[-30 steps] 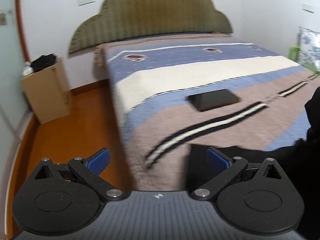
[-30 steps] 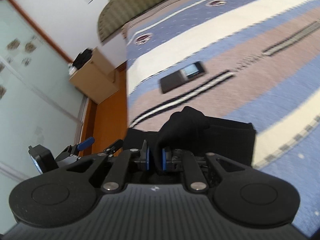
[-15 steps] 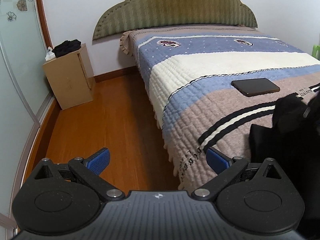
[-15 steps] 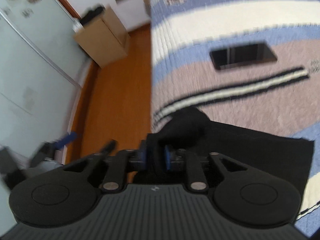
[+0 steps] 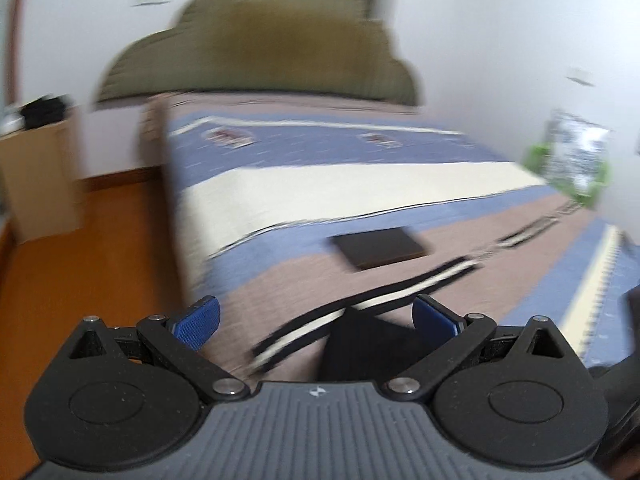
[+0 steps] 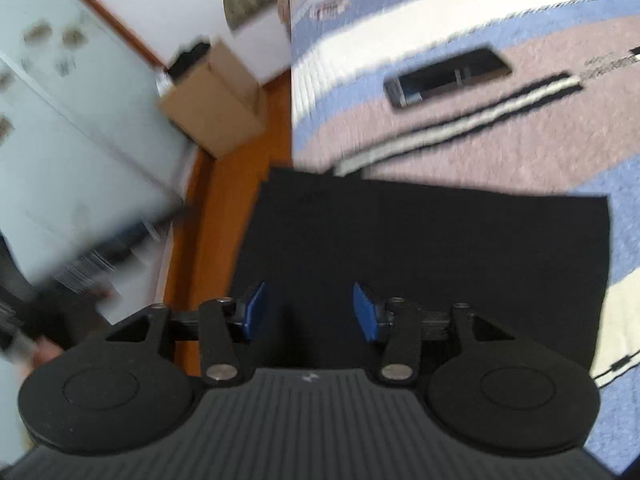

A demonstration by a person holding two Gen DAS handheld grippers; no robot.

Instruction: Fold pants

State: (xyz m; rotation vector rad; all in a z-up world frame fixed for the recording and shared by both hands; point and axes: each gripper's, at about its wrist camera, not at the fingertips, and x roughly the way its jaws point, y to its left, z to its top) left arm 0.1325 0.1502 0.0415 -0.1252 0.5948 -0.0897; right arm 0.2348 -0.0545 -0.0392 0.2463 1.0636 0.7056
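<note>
The black pants (image 6: 420,236) lie folded flat in a rectangle on the striped bedspread (image 6: 500,128), near the bed's left edge. My right gripper (image 6: 308,312) hovers just above their near part, its jaws opening, blue pads apart and nothing pinched between them. In the left wrist view a corner of the pants (image 5: 360,340) shows low between the fingers. My left gripper (image 5: 316,320) is wide open over the bed edge, holding nothing.
A black phone (image 6: 448,72) lies on the bedspread beyond the pants. A cardboard box (image 6: 212,108) with dark clothes on top stands on the wooden floor (image 5: 88,272) by the glass door. An olive headboard (image 5: 272,40) backs the bed.
My right gripper has let go of the bunched black cloth, which now lies flat, and its jaws have spread. The left gripper swung back over the bed edge, still open.
</note>
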